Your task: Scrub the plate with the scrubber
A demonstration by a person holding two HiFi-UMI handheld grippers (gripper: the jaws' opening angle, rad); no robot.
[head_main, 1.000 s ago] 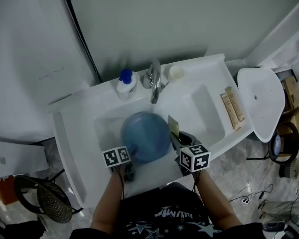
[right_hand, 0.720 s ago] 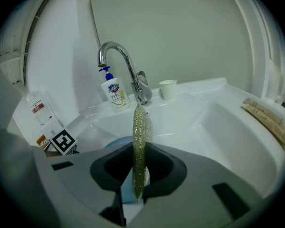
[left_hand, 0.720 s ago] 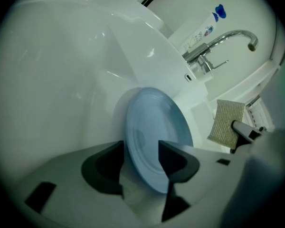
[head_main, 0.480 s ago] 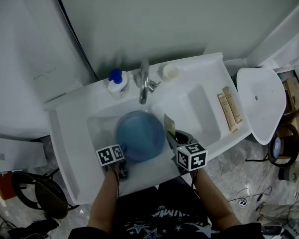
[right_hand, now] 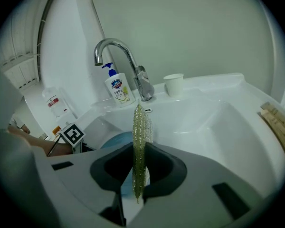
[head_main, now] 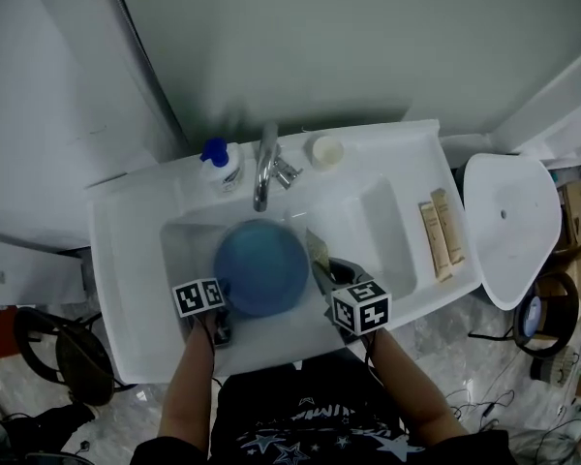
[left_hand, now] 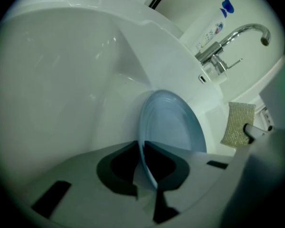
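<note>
- Two claws work over a white sink (head_main: 136, 260), one in each of the person's hands; both reach in from the near edge of the basin
- left claw (left_hand: 141, 148): its jaws have just been closing, and they now pinch the thin rim of the blue plate (head_main: 261, 267) between them; the rim runs edge-on through the narrow gap and the pads sit against it on both sides
- the plate lies in the basin under the spout of the chrome faucet (head_main: 263, 168); the left claw holds it at its near-left edge; the left gripper view shows it tipped up on that side, with its hollow face turned towards the right claw
- right claw (right_hand: 138, 148): its jaws are clamped on the scrubber (right_hand: 139, 141), a thin yellow-green pad that stands upright and edge-on between them and sticks out past the tips
- the scrubber is just beside the right rim of the plate; whether it touches cannot be told
- a soap bottle (head_main: 218, 163) with a blue pump stands on the sink's back ledge left of the faucet; a small white cup (head_main: 326, 150) stands to the faucet's right
</note>
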